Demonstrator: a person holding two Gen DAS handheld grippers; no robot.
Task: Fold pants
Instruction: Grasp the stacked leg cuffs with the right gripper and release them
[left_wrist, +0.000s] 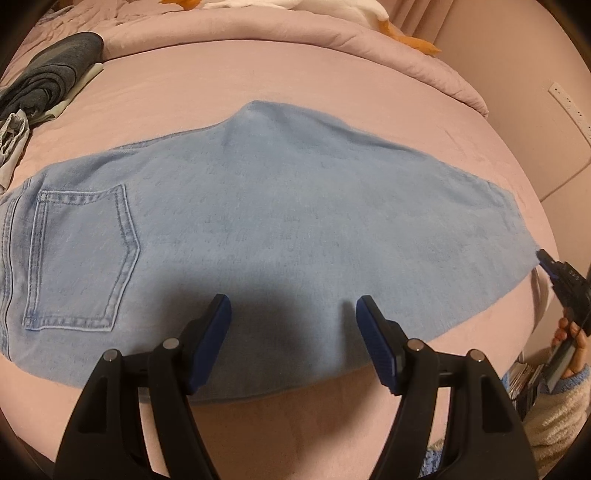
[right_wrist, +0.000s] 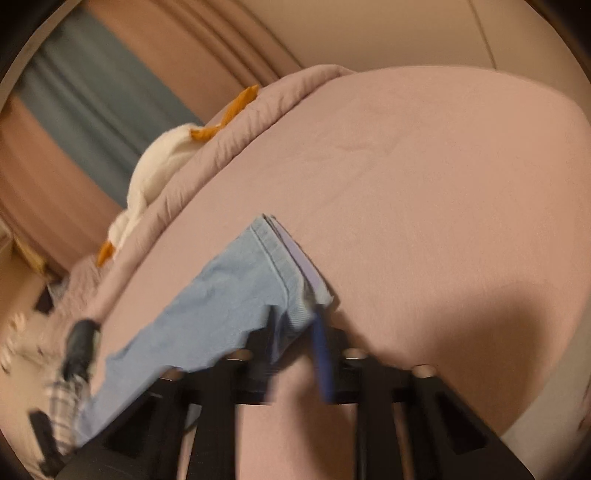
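Note:
Light blue jeans (left_wrist: 258, 229) lie flat on the pink bed, folded lengthwise, back pocket (left_wrist: 81, 258) at the left and leg ends at the right. My left gripper (left_wrist: 293, 317) is open and empty, just above the jeans' near edge at mid-length. My right gripper (right_wrist: 299, 332) is shut on the hem end of the jeans (right_wrist: 280, 266) and holds it slightly lifted off the sheet; it also shows in the left wrist view (left_wrist: 546, 264) at the far right. The right wrist view is blurred.
A pile of dark grey clothes (left_wrist: 51, 77) lies at the bed's back left. A rolled pink duvet (left_wrist: 280, 40) and a white plush goose (right_wrist: 159, 162) with orange feet lie along the far edge. The bed's right edge (left_wrist: 546, 206) is close to the hem.

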